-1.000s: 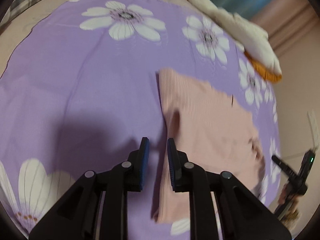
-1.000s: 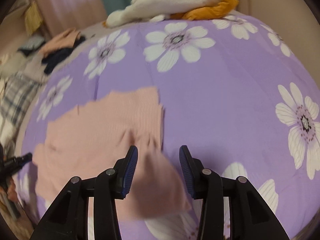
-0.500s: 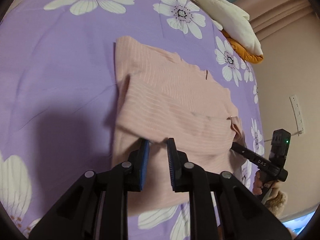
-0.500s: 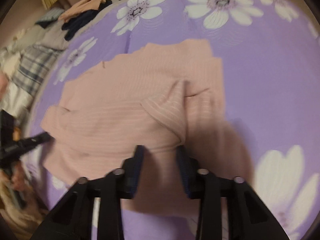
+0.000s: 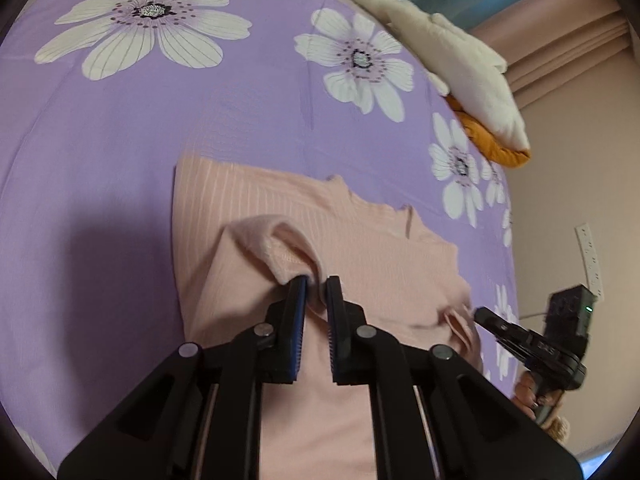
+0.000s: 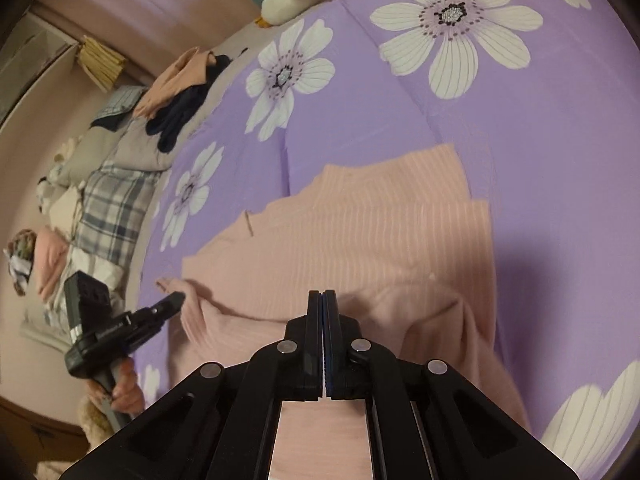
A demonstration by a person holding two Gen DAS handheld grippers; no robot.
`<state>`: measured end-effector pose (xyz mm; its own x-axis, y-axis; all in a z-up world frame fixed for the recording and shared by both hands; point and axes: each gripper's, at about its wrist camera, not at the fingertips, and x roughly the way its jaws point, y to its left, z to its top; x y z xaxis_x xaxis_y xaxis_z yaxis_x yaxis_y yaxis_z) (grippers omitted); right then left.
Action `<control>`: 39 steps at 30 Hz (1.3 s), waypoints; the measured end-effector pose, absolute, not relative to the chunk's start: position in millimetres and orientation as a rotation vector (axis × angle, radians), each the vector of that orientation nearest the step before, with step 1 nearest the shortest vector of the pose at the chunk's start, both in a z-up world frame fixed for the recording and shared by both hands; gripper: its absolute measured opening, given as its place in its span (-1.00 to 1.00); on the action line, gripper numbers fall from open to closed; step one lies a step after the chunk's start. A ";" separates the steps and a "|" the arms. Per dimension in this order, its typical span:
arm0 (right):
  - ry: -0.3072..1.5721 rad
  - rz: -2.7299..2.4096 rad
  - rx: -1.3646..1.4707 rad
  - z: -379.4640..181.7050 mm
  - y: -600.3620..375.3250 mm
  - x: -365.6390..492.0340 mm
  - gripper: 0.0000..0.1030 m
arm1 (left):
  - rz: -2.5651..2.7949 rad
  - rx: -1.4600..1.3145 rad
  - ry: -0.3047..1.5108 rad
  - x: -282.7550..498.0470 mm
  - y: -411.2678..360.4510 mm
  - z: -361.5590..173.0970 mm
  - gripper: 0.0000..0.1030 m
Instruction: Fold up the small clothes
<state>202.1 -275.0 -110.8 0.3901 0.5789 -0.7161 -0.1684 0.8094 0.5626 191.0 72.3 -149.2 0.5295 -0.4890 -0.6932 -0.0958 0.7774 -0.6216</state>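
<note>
Since the pink ribbed top (image 5: 360, 264), lying mid-bed (image 5: 120, 160), is soft and limp, your closing left gripper (image 5: 316, 284) pinches a fold while your right gripper (image 6: 322, 300), fully closed, grips its near hem.

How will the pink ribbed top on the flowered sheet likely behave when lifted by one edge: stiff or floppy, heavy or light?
Probably floppy: the pink ribbed top humps into a soft rolled fold where it is gathered. Likely light, since it lies thin and flat on the purple sheet. It may stretch a little, being ribbed knit.
</note>
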 end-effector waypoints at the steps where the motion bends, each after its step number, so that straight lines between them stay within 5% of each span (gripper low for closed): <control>1: 1.067 0.484 0.409 -108.9 -273.2 203.6 -0.95 | -0.250 -0.658 1.010 197.5 71.6 -151.6 -0.85; 6: 1.068 0.420 0.202 -98.2 -279.6 212.3 -0.88 | -0.228 -0.649 1.045 223.3 70.2 -160.2 -0.84; 11: 1.126 0.428 -0.080 -96.7 -282.7 215.1 -0.10 | -0.227 -0.644 1.033 225.4 75.5 -151.3 -0.70; 13: 1.152 0.472 -0.163 -100.8 -278.0 213.6 -0.08 | -0.226 -0.628 1.011 219.1 81.0 -142.6 -0.45; 19: 1.193 0.555 -0.339 -119.2 -260.2 217.1 0.00 | -0.200 -0.565 0.977 200.6 100.9 -127.2 -0.31; 24: 1.188 0.594 -0.349 -129.0 -246.1 222.4 -0.01 | -0.189 -0.550 1.004 190.4 109.1 -135.8 -0.31; 27: 1.166 0.624 -0.315 -130.4 -239.6 221.2 -0.72 | -0.188 -0.547 1.022 188.1 108.0 -142.0 -0.31; 33: 1.174 0.542 -0.206 -123.1 -247.3 222.4 -0.79 | -0.217 -0.541 1.003 188.6 101.4 -139.3 -0.31; 39: 1.069 0.443 0.266 -99.4 -309.3 241.6 -0.79 | -0.215 -0.567 1.016 199.1 97.4 -146.5 -0.29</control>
